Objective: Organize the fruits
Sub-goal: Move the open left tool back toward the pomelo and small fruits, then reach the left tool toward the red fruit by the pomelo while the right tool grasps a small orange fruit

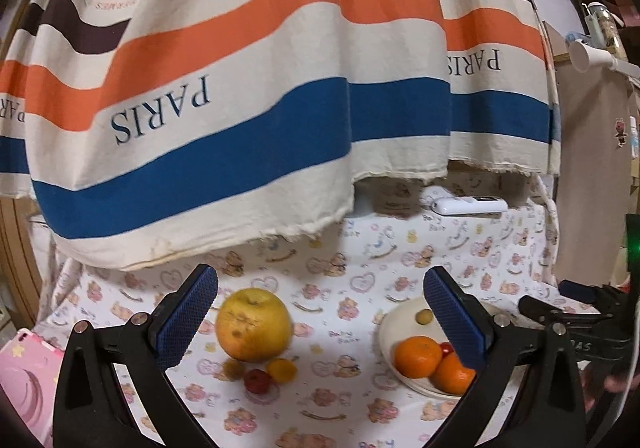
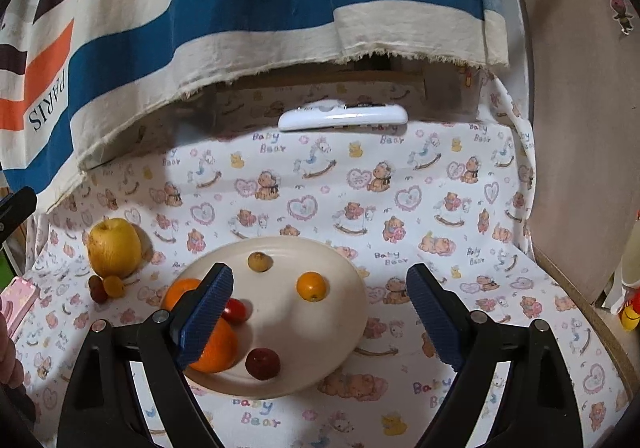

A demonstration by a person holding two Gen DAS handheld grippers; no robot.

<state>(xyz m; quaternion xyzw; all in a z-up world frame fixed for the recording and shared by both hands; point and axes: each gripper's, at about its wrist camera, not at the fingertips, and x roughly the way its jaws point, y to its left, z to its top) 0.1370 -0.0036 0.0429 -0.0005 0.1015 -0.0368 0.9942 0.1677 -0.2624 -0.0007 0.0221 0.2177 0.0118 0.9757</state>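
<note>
A cream plate (image 2: 340, 288) on the bear-print cloth holds two oranges (image 2: 218, 348), a red tomato (image 2: 236, 310), a dark red fruit (image 2: 262, 364), a small orange fruit (image 2: 311, 286) and a small brown fruit (image 2: 259, 261). My right gripper (image 2: 320, 318) is open and empty just above the plate. A big yellow apple (image 1: 253, 324) sits left of the plate (image 1: 394, 322), with three small fruits in front: brown (image 1: 233, 369), red (image 1: 258, 381), yellow-orange (image 1: 282, 370). My left gripper (image 1: 320, 322) is open and empty, above the cloth between apple and plate.
A striped "PARIS" cloth (image 1: 240, 88) hangs low over the back of the table. A white remote (image 2: 343, 116) lies at the back. A pink case (image 1: 24, 380) lies at the left edge. A wooden panel (image 2: 580, 128) stands at the right.
</note>
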